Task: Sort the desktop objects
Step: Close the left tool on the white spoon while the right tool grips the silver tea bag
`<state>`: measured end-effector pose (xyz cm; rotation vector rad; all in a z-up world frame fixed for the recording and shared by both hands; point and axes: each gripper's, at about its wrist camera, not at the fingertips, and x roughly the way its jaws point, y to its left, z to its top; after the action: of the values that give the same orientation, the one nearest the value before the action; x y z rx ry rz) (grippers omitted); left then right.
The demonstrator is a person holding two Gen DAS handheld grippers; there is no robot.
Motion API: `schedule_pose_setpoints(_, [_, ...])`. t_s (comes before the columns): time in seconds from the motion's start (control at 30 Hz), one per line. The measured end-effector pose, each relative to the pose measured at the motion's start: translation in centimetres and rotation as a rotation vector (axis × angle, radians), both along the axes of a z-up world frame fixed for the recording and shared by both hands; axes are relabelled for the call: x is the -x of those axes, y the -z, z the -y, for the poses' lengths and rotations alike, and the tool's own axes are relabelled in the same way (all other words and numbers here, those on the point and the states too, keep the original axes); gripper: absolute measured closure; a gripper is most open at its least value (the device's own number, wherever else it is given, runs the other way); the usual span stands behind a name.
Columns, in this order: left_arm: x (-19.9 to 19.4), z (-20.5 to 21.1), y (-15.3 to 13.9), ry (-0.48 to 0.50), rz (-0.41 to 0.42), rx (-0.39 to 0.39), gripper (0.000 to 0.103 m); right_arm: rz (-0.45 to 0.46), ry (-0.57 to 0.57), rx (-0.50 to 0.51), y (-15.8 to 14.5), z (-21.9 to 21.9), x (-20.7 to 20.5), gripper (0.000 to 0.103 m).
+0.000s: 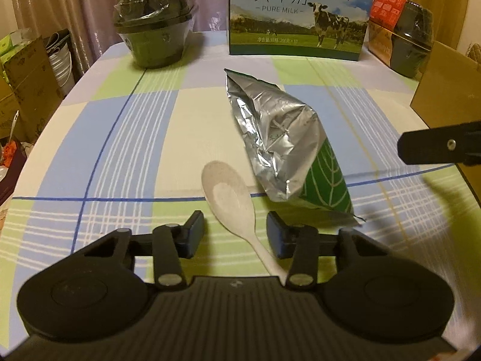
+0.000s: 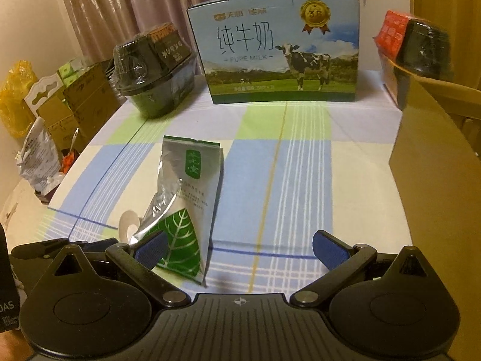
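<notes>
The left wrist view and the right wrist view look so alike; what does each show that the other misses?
Only the left wrist view shows the whole white spoon, its handle lying between the left tongs, whose pads stand clear of it, and the foil pouch's plain silver back.

Only the right wrist view shows the pouch's printed green-label front, the open right tongs, and a yellow bag off the table.

Both share the pouch, the milk carton, the wrapped dark bowls and the checked tablecloth.

— What's behind the surface (image 2: 300,180) on my feed?

— I see pinkish-brown curtains (image 2: 126,9) along the back, a cream wall (image 2: 30,24) at left, cardboard boxes (image 2: 87,105) stacked beside it, all in dim, warm yellowish light.
</notes>
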<state>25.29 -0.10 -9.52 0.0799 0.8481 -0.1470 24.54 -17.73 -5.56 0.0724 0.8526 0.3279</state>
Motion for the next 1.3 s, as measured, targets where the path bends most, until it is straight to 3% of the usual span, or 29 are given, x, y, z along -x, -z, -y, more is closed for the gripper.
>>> schedule_pose_setpoints(0.2, [-0.9, -0.3, 0.1, 0.01, 0.013, 0.002, 0.074, -0.006, -0.022, 0.01, 0.7, -1.2, -1.2, 0.002])
schedule_pose_setpoints(0.37, [-1.3, -0.1, 0.0, 0.042, 0.021, -0.019, 0.09, -0.008, -0.041, 0.021, 1.1, -2.4, -2.1, 0.002])
schedule_pose_setpoints(0.53, [-1.7, -2.0, -0.3, 0.01, 0.018, -0.006, 0.092, -0.021, -0.074, 0.029, 1.4, -4.0, -3.5, 0.002])
schedule_pose_setpoints(0.87, [-2.8, -6.4, -0.4, -0.06, 0.001, 0.045, 0.092, -0.091, -0.119, 0.061, 2.9, -7.5, -7.1, 0.002])
schedule_pose_setpoints(1.0, [-3.0, -6.4, -0.2, -0.053, 0.006, 0.016, 0.09, -0.107, -0.135, 0.101, 3.6, -8.8, -8.1, 0.002])
schedule_pose_setpoints(1.13, [-2.9, -6.3, -0.2, -0.051, 0.024, -0.008, 0.071, -0.123, -0.139, 0.141, 4.6, -9.7, -8.9, 0.002])
schedule_pose_setpoints(1.3, [-3.1, -6.4, -0.1, -0.046, 0.046, -0.039, 0.07, -0.125, -0.146, 0.167, 5.2, -10.3, -8.9, 0.002])
